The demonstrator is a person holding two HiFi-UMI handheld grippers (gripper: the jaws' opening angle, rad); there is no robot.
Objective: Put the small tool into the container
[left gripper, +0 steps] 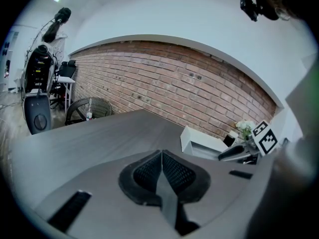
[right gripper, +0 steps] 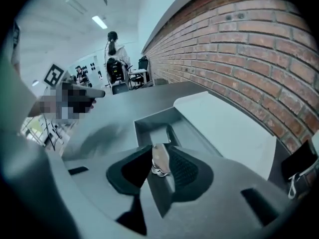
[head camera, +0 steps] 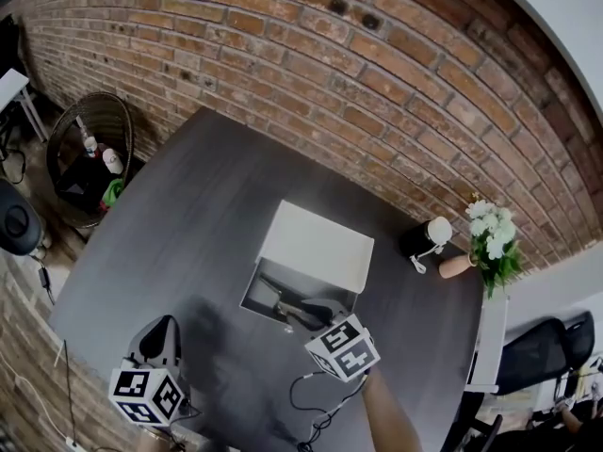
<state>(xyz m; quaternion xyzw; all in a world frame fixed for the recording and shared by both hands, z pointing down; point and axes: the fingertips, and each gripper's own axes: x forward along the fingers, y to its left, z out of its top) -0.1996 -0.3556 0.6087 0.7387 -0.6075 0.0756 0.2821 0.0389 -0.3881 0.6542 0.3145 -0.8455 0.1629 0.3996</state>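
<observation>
- Head view: Your right gripper (head camera: 300, 314) dips into the open white container (head camera: 318, 245) at the middle of the dark table (head camera: 188, 243), with its marker cube turned toward you. Your left gripper (head camera: 162, 330) hangs well apart, over the table's near-left edge. A wire basket (head camera: 94, 125) stands on the floor past the far-left corner, and flowers (head camera: 492, 232) sit by the brick wall (head camera: 358, 73) at right.
- Left gripper view: Your left gripper's jaws are pressed together with nothing between them (bare table lies beyond). The container (left gripper: 199, 144) and the right gripper (left gripper: 234, 153) show at far right.
- Right gripper view: Your right gripper's jaws stand wide apart. The small tool (right gripper: 160, 159), pale with a metal end, sits between them near the right-hand pad, and the left pad stands clear of it. It is directly over the container's grey inside; whether it touches the bottom cannot be told.
</observation>
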